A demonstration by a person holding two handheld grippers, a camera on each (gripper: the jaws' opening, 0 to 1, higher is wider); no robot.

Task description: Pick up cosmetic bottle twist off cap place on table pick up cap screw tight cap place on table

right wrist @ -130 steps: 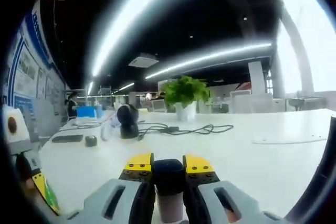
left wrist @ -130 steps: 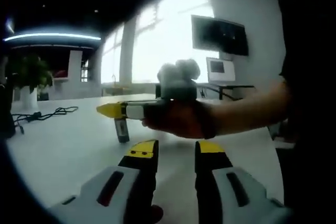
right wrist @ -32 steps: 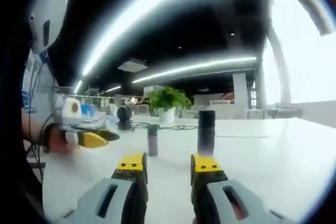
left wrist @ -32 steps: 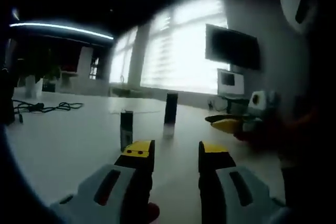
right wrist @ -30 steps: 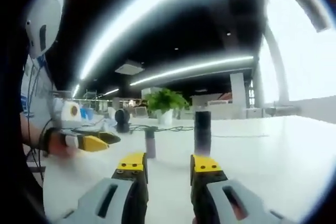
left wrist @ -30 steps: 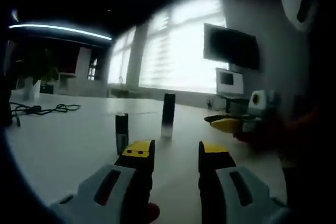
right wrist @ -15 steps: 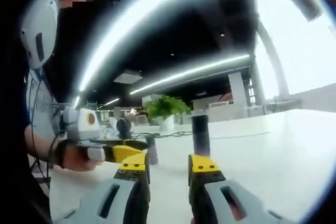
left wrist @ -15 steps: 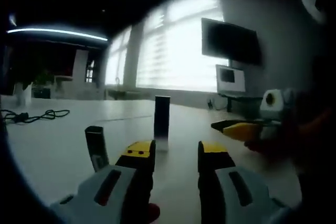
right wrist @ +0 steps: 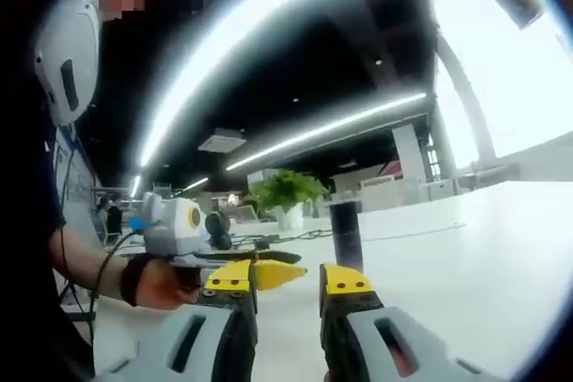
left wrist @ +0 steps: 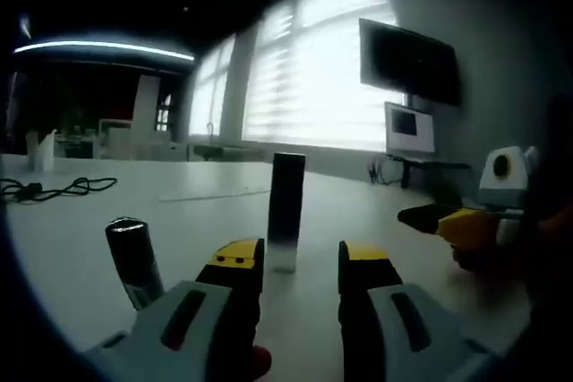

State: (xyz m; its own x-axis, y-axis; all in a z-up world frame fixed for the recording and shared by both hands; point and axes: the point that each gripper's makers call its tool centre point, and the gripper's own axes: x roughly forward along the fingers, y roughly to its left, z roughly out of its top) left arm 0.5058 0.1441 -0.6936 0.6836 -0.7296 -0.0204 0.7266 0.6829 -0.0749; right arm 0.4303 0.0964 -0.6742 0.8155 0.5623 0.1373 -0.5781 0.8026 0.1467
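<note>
In the left gripper view, the left gripper (left wrist: 297, 261) stands open with nothing between its jaws. The tall dark bottle (left wrist: 286, 211) stands upright on the white table (left wrist: 81, 248) just ahead of the jaw tips, and the small cap (left wrist: 132, 261) stands to their left, nearer the camera. The right gripper (right wrist: 285, 282) is also open and empty, with the bottle (right wrist: 346, 233) upright just beyond its right jaw tip.

ahead: bottle (left wrist: 286, 210) upright between jaws' line | left: cap (left wrist: 132, 262) (near) | table (left wrist: 72, 239) beyond bare
</note>
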